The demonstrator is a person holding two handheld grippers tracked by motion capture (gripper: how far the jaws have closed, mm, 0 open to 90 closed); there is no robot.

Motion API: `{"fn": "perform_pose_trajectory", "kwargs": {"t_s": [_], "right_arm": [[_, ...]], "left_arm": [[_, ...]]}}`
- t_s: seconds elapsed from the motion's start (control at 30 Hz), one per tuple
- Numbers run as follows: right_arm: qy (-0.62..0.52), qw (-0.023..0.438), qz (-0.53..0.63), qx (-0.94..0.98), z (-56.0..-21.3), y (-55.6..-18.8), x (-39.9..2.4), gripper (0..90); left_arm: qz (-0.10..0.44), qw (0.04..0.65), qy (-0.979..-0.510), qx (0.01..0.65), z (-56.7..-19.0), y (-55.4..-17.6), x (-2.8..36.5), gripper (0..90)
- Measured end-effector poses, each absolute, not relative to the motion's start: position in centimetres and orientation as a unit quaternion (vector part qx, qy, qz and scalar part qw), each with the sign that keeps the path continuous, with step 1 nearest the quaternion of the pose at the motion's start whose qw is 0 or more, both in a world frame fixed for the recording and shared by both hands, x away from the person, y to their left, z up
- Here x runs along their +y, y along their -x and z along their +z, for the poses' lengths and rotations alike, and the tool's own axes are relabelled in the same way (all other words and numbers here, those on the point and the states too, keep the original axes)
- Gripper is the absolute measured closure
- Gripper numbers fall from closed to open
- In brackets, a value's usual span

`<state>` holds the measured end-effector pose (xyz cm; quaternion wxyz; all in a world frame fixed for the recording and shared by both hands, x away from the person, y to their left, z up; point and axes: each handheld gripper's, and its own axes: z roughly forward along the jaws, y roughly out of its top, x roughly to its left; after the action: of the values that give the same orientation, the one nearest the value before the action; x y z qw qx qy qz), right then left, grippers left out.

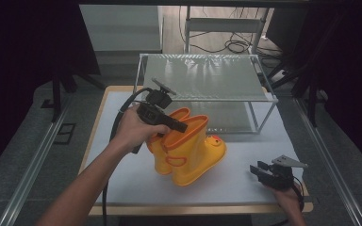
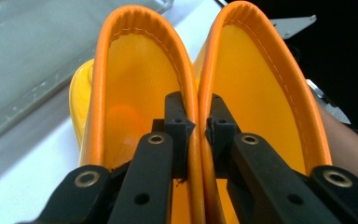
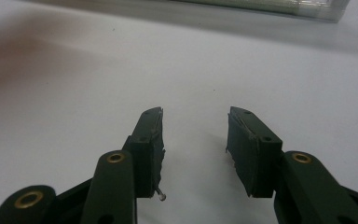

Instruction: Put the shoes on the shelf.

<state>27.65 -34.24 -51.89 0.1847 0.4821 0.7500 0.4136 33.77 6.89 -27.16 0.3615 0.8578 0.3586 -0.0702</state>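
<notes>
Yellow boots point(image 1: 188, 150) pinched together by left gripper point(image 2: 197, 123); right gripper point(image 3: 193, 140) agape.

I could read no text, label, brand or number anywhere, neither on the yellow boots point(image 1: 188, 150) nor on the table point(image 1: 245, 174).

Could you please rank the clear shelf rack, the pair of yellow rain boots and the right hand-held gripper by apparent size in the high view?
1. Clear shelf rack, though it stands farthest from the camera
2. Pair of yellow rain boots
3. Right hand-held gripper
</notes>
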Motion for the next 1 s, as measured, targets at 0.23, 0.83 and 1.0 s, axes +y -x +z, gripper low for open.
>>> {"fn": "perform_pose_trajectory", "kwargs": {"t_s": [0.23, 0.83, 1.0], "right_arm": [[-0.485, 0.187, 0.422, 0.743, -51.7, -27.6, -34.5, 55.4], [-0.481, 0.189, 0.421, 0.745, -51.8, -27.5, -34.5, 49.0], [-0.487, 0.192, 0.418, 0.742, -51.8, -27.6, -34.6, 43.2]], "left_arm": [[-0.066, 0.372, -0.86, 0.344, -24.8, -33.9, 5.7, 82.0], [-0.068, 0.382, -0.862, 0.326, -21.6, -34.5, 2.5, 82.0], [-0.07, 0.387, -0.861, 0.324, -21.3, -34.7, 2.3, 82.0]]}}
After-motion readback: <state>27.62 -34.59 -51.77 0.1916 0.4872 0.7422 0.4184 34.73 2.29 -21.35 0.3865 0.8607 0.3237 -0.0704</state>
